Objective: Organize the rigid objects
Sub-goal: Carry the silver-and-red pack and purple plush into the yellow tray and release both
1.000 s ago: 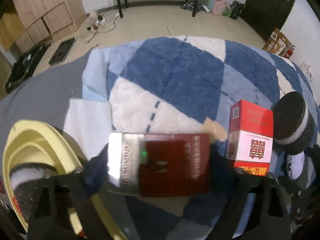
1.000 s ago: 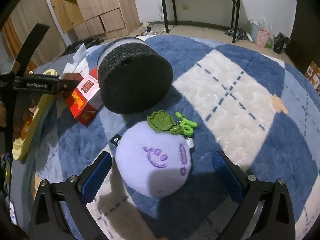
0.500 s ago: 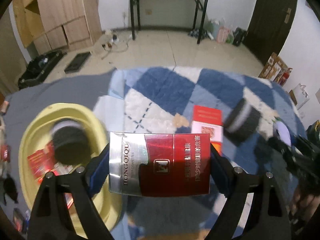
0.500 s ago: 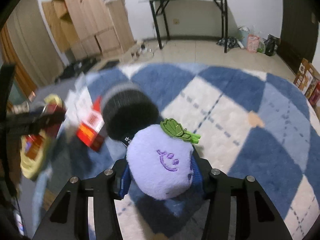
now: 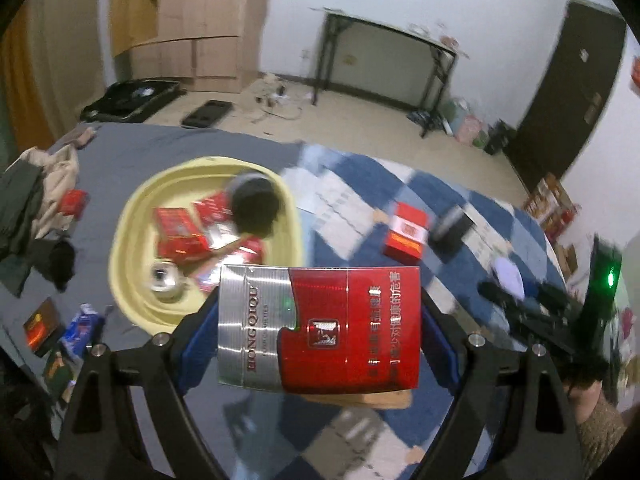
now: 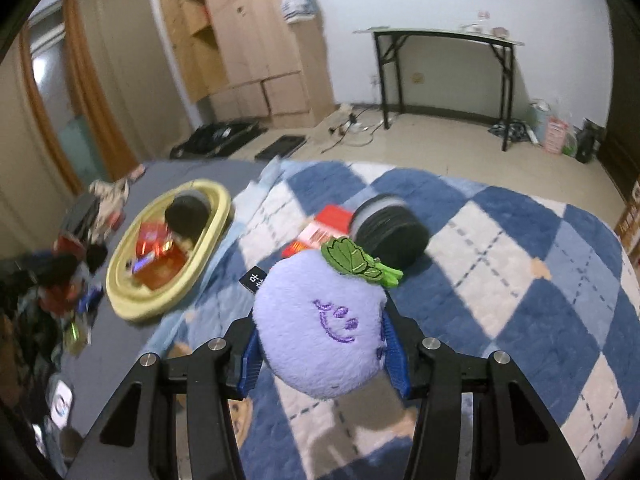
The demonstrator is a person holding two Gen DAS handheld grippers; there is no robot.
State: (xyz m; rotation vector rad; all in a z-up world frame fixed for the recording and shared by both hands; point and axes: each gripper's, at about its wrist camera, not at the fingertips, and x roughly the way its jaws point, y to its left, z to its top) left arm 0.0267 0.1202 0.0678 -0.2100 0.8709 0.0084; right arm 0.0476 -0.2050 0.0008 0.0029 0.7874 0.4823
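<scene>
Both tools have risen higher above the bed since half a second ago: the left tool (image 5: 320, 330) pinches one glossy red-and-silver cigarette pack (image 5: 319, 330), the right tool (image 6: 322, 354) squeezes one fuzzy, rounded lilac plush toy (image 6: 320, 328). Beyond and left of the pack lies an oval yellow basin (image 5: 120, 256) holding several red boxes. Ahead of the plush, one red box (image 6: 324, 226) and one black foam cylinder (image 6: 390, 232) sit on the fleecy blue-and-white checked blanket (image 6: 520, 260).

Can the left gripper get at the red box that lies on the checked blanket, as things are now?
Probably not yet. The left gripper is shut on the red and silver pack, so its jaws are full. The red box itself lies uncovered on the blanket.
</scene>
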